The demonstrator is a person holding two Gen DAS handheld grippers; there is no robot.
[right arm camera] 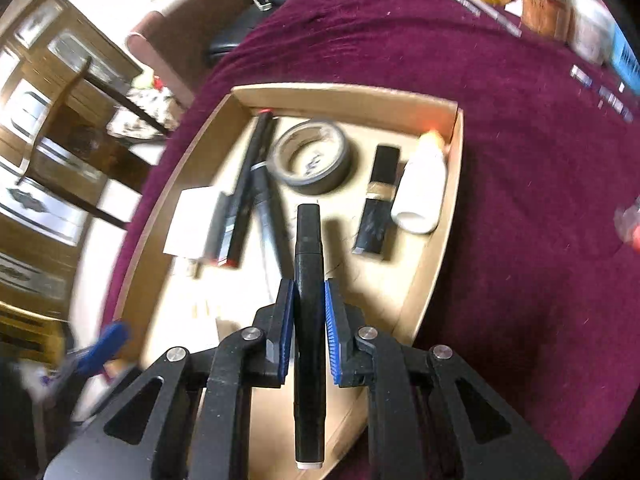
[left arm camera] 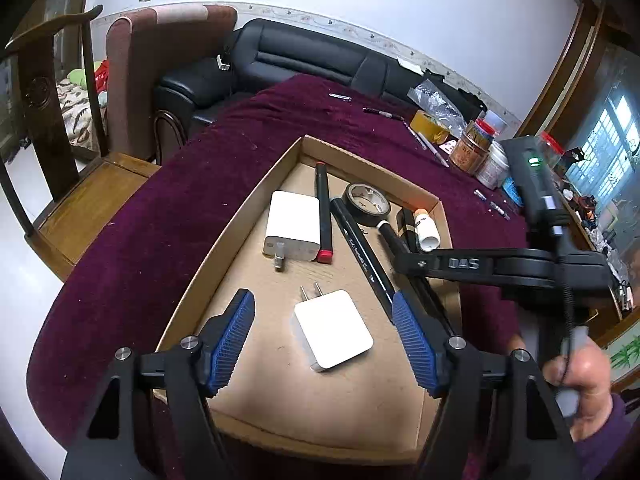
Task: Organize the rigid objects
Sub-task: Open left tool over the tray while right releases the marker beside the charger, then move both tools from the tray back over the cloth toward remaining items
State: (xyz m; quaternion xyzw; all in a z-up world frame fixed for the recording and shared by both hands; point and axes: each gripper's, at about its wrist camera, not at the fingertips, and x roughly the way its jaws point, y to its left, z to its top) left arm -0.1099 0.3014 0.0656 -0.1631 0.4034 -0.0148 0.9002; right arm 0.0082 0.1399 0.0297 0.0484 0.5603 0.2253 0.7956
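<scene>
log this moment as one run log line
left gripper: open over white charger | right gripper: shut on black marker | cardboard tray: partly filled

A home, most likely a living or dining room. A black leather sofa [left arm camera: 304, 56] stands along the white wall at twelve o'clock, with a brown upholstered armchair [left arm camera: 160, 68] at eleven and a carved wooden chair [left arm camera: 52, 120] at nine. The bench [left arm camera: 132, 240] wears a maroon velvet cloth. Jars [left arm camera: 476, 146] crowd its edge at two o'clock; a window [left arm camera: 608, 140], blurred, shows at three.
</scene>
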